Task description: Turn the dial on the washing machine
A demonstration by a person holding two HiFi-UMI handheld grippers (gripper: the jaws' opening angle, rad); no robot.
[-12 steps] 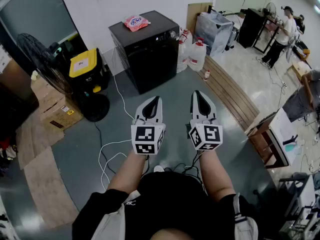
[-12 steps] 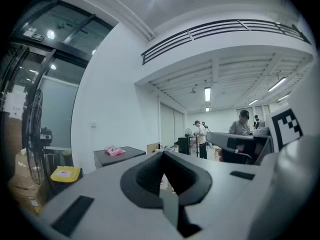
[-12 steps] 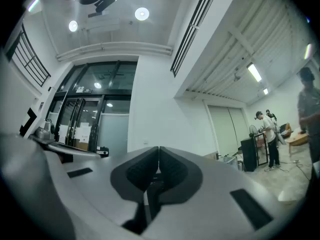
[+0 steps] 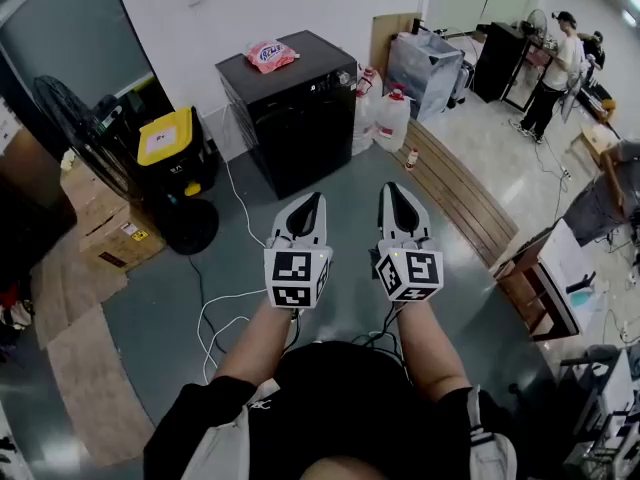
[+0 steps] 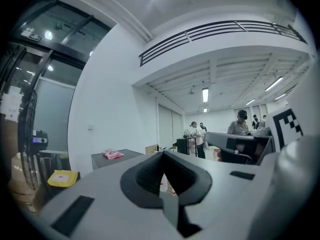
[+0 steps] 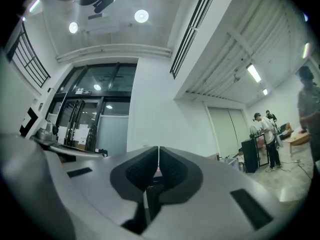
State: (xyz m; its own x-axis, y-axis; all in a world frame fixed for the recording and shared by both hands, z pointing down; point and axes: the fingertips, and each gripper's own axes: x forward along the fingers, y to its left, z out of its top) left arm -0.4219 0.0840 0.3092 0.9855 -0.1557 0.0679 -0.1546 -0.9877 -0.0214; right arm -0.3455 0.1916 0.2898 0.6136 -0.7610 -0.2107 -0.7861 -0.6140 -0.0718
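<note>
We hold both claws out side by side above the grey floor (image 4: 345, 173), with the black washing machine (image 4: 295, 118) standing straight ahead of them, well apart from either tip. The left claw (image 4: 315, 200) has its jaws together at the tips with nothing between them. The right claw (image 4: 392, 190) is pinched to a hairline slit and is also empty. A pink packet (image 4: 270, 55) lies on the machine's top. Pale specks along its upper front edge may be the controls, but the dial is too small for us to pick out. Off to the left of the left claw sit a yellow-lidded bin (image 4: 168, 133) and a black fan (image 4: 80, 118). Ahead of the right claw, white jugs (image 4: 390, 118) stand just beside the machine. A white cable (image 4: 215, 313) trails over the floor behind and left of the left claw.
</note>
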